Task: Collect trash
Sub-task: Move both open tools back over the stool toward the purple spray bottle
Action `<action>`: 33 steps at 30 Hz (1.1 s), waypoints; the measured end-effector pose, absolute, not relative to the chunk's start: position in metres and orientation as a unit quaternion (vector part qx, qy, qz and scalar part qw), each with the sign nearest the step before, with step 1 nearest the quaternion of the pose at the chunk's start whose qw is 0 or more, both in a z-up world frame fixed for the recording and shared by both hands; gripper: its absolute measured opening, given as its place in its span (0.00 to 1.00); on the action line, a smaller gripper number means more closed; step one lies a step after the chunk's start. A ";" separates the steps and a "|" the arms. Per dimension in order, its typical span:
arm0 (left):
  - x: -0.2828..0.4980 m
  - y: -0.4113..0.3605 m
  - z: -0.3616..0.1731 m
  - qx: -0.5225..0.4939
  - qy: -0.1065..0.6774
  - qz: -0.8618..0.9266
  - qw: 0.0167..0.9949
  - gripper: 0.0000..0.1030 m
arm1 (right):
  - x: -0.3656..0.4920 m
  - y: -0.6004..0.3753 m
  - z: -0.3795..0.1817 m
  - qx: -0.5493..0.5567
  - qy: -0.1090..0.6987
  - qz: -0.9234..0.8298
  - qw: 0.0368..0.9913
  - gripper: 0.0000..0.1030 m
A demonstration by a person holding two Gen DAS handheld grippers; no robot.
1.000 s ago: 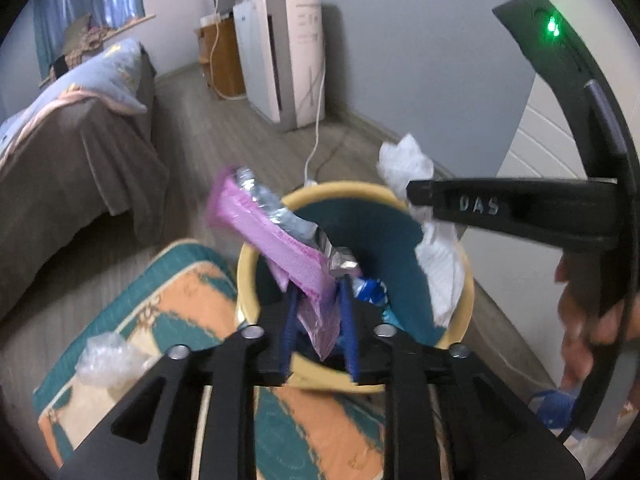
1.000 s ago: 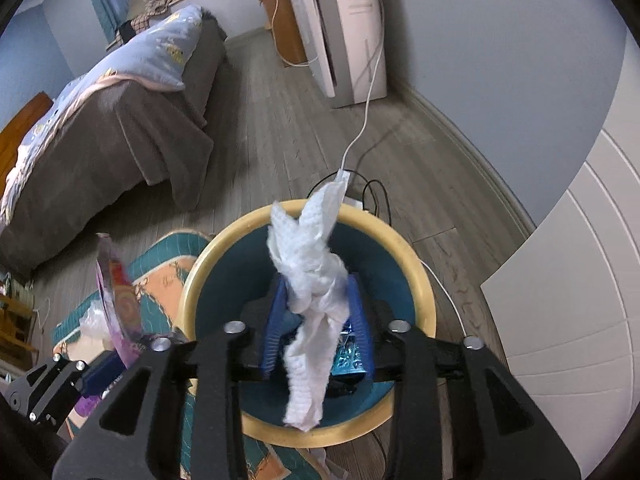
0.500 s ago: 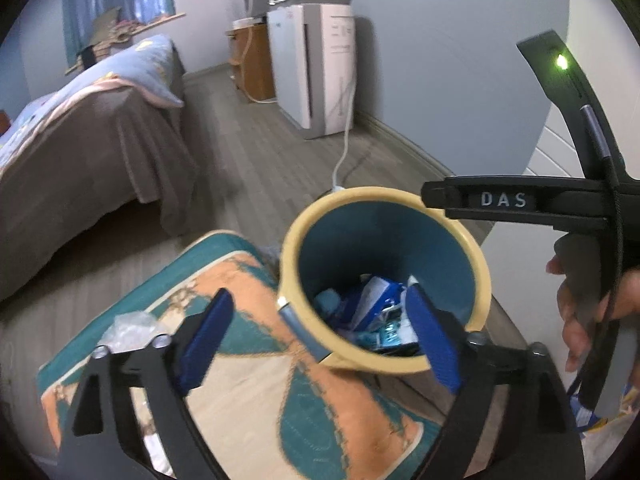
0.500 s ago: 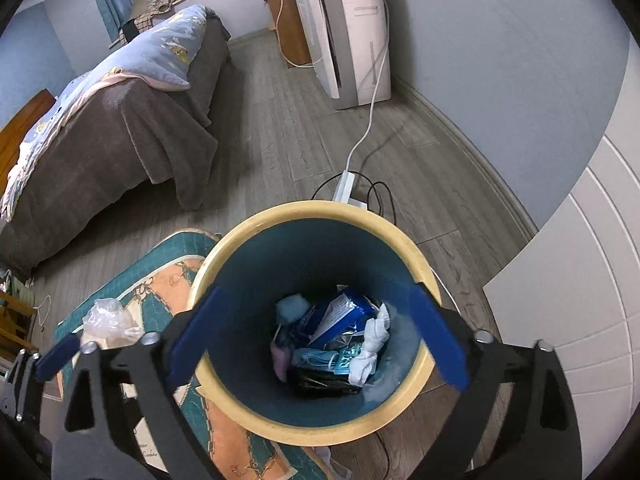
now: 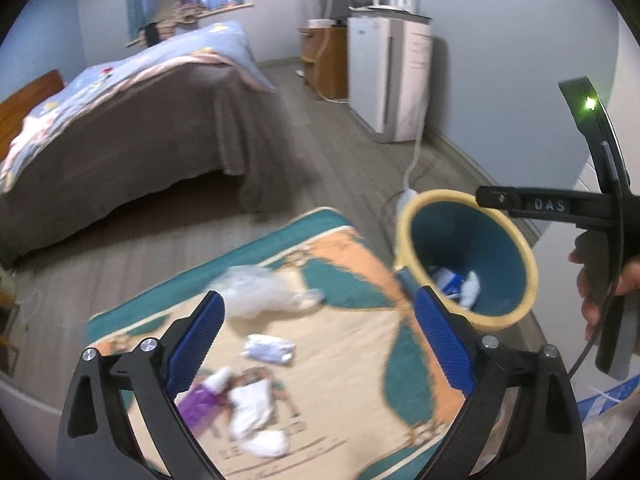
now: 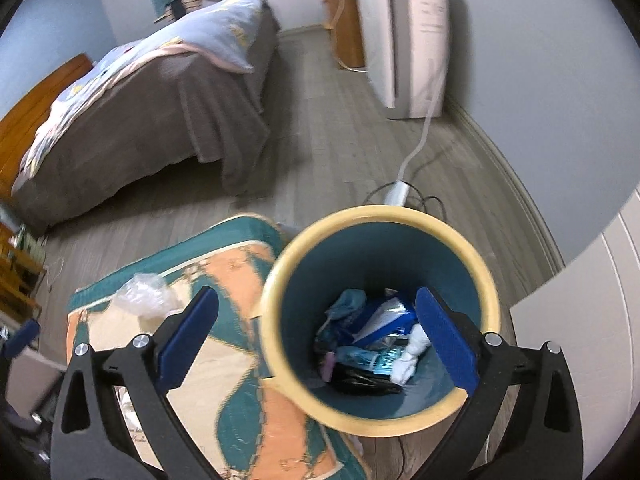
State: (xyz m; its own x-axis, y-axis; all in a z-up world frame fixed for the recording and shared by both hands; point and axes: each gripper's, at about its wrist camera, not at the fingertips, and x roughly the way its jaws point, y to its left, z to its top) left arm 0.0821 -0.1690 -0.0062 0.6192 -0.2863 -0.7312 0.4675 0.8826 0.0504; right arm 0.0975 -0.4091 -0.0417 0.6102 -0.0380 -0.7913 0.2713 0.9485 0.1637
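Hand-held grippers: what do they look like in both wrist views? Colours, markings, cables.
Both alike: matte black forked frames with silver screw heads and blue textured finger pads. The left hand-held gripper and right hand-held gripper match. From the left wrist view, the right unit's black body reads "DAS", carries a green LED on a curved black bracket, and trails a thin black cable.

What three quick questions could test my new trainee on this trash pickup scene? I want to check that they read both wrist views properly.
1. True or false: the left gripper holds a wrapper.
2. Where does the clear plastic bag lie? A) in the bin B) on the rug C) on the bed
3. Fill in: the white tissue lies inside the ____.

Key:
1. False. Both the left and the right gripper are empty, jaws still opening.
2. B, on the rug.
3. The bin.
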 end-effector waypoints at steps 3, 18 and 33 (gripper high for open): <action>0.081 -0.139 -0.001 0.112 0.387 -0.192 0.895 0.93 | 0.104 -0.387 -0.040 0.112 0.437 -0.073 0.890 0.94; 0.082 -0.007 -0.026 0.059 0.412 -0.083 0.906 0.93 | 0.121 -0.289 -0.047 0.055 0.471 -0.012 0.881 0.94; 0.086 0.041 -0.065 0.100 0.444 -0.062 0.888 0.93 | 0.135 -0.190 -0.096 0.022 0.548 0.039 0.835 0.94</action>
